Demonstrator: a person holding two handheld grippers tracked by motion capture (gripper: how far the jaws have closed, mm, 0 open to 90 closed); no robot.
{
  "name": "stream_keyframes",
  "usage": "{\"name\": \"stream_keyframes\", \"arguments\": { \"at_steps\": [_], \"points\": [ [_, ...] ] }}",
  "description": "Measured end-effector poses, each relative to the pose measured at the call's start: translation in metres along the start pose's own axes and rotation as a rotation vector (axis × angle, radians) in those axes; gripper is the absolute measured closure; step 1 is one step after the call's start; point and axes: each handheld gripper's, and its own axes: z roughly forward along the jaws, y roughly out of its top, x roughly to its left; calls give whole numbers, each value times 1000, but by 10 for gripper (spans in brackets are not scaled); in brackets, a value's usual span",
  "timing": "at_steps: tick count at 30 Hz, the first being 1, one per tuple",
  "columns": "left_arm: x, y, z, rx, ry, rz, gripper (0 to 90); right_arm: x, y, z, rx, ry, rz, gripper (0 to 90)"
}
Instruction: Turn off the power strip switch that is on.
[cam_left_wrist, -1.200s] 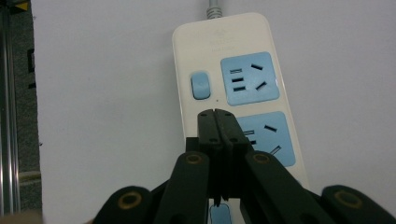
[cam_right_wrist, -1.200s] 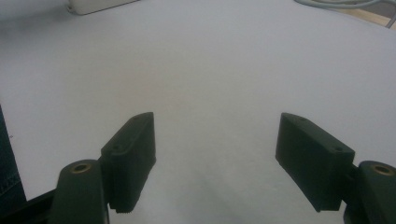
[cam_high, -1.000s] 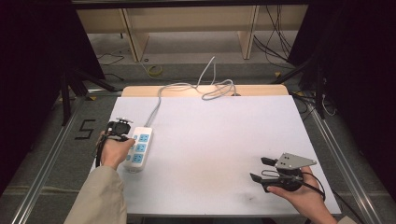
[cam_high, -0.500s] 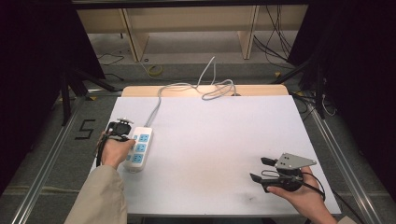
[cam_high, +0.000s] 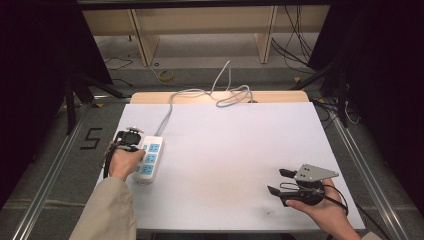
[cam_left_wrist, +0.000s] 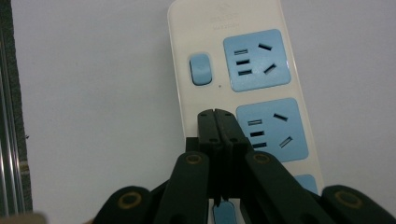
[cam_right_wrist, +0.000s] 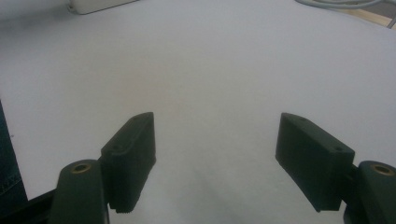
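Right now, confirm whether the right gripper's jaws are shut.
No: the right gripper has its jaws spread wide apart over the bare white table, nothing between them.

1. The left hand-held gripper (cam_left_wrist: 218, 114) covers part of the strip (cam_left_wrist: 243, 88); its pressed-together jaws hide the strip's middle switch.
2. In the left gripper view the picture's bottom edge cuts off the strip's near sockets.
3. The lettering at the strip's top is too blurred to read.
4. In the right gripper view the top edge leaves just a corner of the strip (cam_right_wrist: 95, 5).
5. In the high view the cord (cam_high: 220, 92) runs off the bench (cam_high: 225, 150), its plug end unseen.
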Motion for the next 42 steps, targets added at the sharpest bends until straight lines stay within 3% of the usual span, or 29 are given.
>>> {"name": "stream_keyframes", "arguments": {
  "at_steps": [13, 18, 30, 35, 42],
  "points": [
    [1, 2, 1, 7, -4, -20, 897, 0, 0, 1, 1, 2, -1, 291],
    [-1, 3, 1, 20, 11, 0, 897, 0, 0, 0, 1, 2, -1, 291],
    [-3, 6, 1, 44, 22, -2, 899, 0, 0, 1, 3, 3, 0, 292],
    [-6, 8, 2, 66, 43, 22, 899, 1, 0, 1, 3, 4, 1, 292],
    [-5, 9, 2, 73, 39, 13, 899, 0, 0, 1, 3, 3, 1, 292]
  ]
}}
